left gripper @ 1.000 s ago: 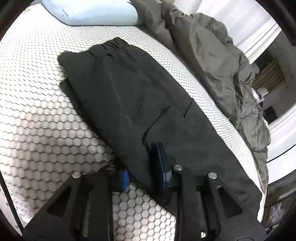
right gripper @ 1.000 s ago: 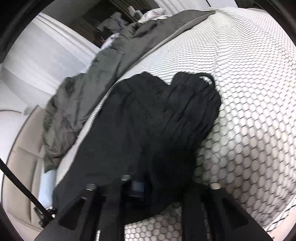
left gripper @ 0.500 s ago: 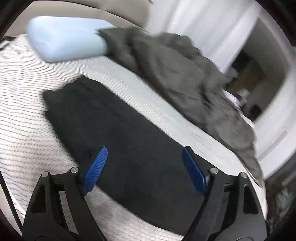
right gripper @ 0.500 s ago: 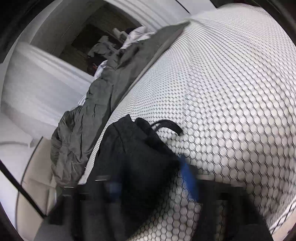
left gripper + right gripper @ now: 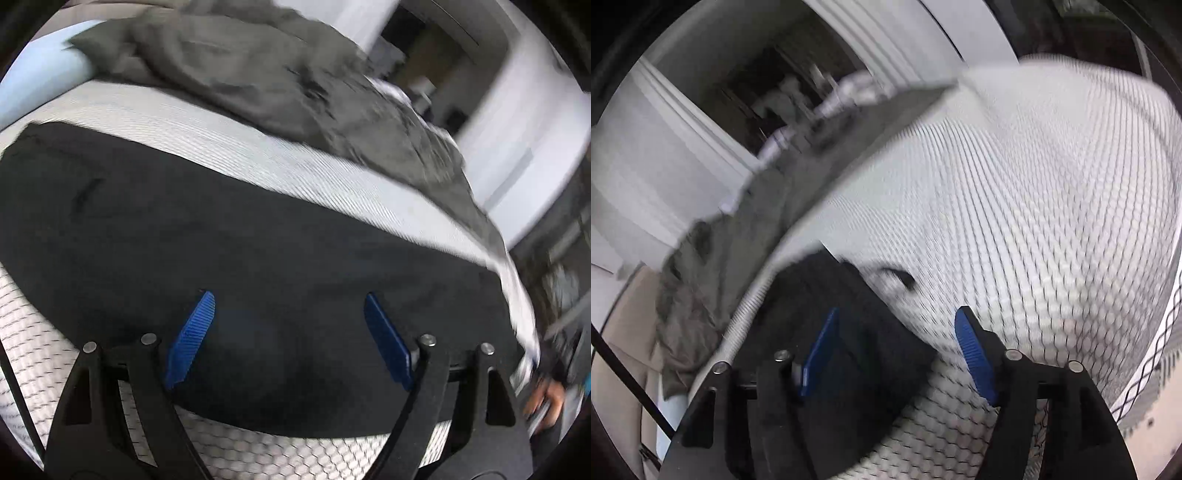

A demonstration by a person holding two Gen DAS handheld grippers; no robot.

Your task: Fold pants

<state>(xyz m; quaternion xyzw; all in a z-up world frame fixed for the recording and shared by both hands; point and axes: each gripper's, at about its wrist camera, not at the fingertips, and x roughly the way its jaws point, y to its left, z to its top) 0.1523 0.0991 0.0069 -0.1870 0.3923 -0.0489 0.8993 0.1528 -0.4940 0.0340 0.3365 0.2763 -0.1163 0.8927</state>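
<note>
I am holding my left gripper (image 5: 286, 317) wide apart and gripping nothing, its blue pads hanging just over the black pants (image 5: 229, 240), which are lying flat across the middle of the frame on the white honeycomb-patterned bed (image 5: 258, 155). My right gripper (image 5: 897, 332) is also spread wide and holding nothing, with one end of the pants (image 5: 849, 332) lying between and below its fingers at lower left. A rumpled grey blanket (image 5: 277, 74) is bunching along the top beside a pale blue pillow (image 5: 40, 81).
</note>
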